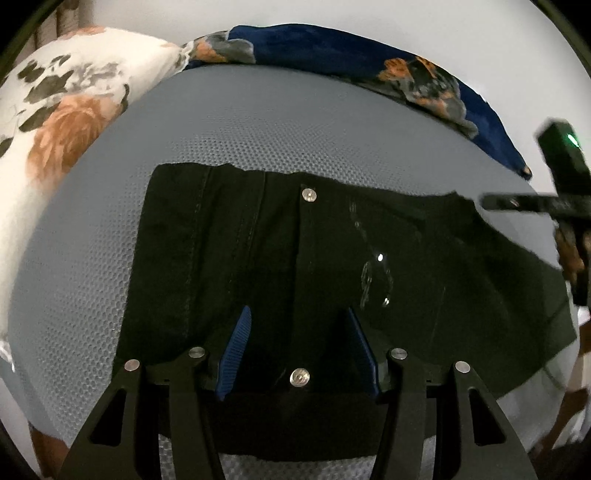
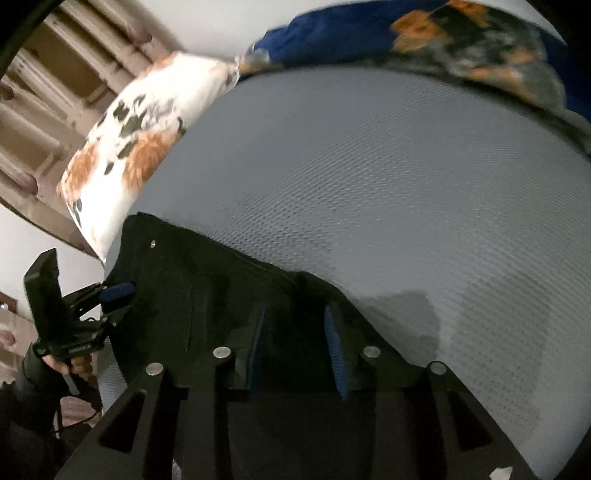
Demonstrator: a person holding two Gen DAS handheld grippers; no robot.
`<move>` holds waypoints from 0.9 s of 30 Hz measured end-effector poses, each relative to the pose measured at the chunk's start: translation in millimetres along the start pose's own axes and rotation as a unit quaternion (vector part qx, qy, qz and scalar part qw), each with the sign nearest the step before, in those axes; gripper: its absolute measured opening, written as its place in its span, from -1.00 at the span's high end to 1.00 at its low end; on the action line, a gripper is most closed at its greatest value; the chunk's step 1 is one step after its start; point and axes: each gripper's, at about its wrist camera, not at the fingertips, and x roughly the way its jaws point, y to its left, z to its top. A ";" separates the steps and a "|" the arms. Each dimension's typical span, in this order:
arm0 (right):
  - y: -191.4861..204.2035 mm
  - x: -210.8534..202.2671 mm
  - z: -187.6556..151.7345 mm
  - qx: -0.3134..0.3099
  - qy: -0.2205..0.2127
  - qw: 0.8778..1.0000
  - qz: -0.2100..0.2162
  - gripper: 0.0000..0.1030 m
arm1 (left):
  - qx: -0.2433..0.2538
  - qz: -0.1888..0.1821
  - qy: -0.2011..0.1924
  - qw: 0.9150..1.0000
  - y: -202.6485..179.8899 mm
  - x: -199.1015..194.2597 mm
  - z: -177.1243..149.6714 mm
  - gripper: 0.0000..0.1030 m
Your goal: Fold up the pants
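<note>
Grey mesh-textured bedding (image 1: 258, 122) fills the left wrist view, with a white floral pillow (image 1: 62, 103) at its upper left and a dark blue floral cloth (image 1: 354, 62) bunched along the far edge. Black pants (image 1: 258, 258) lie flat on the bedding, spread across the middle of the view, one metal button (image 1: 309, 194) near their far edge and another (image 1: 299, 377) close to the camera. The left gripper (image 1: 295, 325) hangs over the pants with its blue pads (image 1: 236, 343) set apart; dark cloth shows in the gap, and the pads do not visibly press on it. At the right edge the right gripper (image 1: 517, 203) reaches in over the pants' far right corner, blurred.

Seen from the right wrist, the same bedding (image 2: 388, 184) takes up most of the frame, the pillow (image 2: 140, 147) at the upper left against a wooden headboard (image 2: 48, 96), and the blue cloth (image 2: 424, 33) across the top. The pants (image 2: 207, 295) lie at the lower left, their edge running diagonally. The right gripper (image 2: 295, 339) sits over that edge, its pads (image 2: 334, 347) parted with black cloth behind the gap and nothing clearly pinched. At the far left the left gripper (image 2: 118, 291), held by a hand (image 2: 70, 363), points at the pants' edge; its jaws are not clear from here. No containers are visible.
</note>
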 end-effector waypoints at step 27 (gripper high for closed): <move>-8.0 -60.3 -24.4 0.071 -0.131 0.985 -0.092 0.41 | 0.066 -0.031 -0.051 0.996 -24.3 -29.3 3.2 -0.03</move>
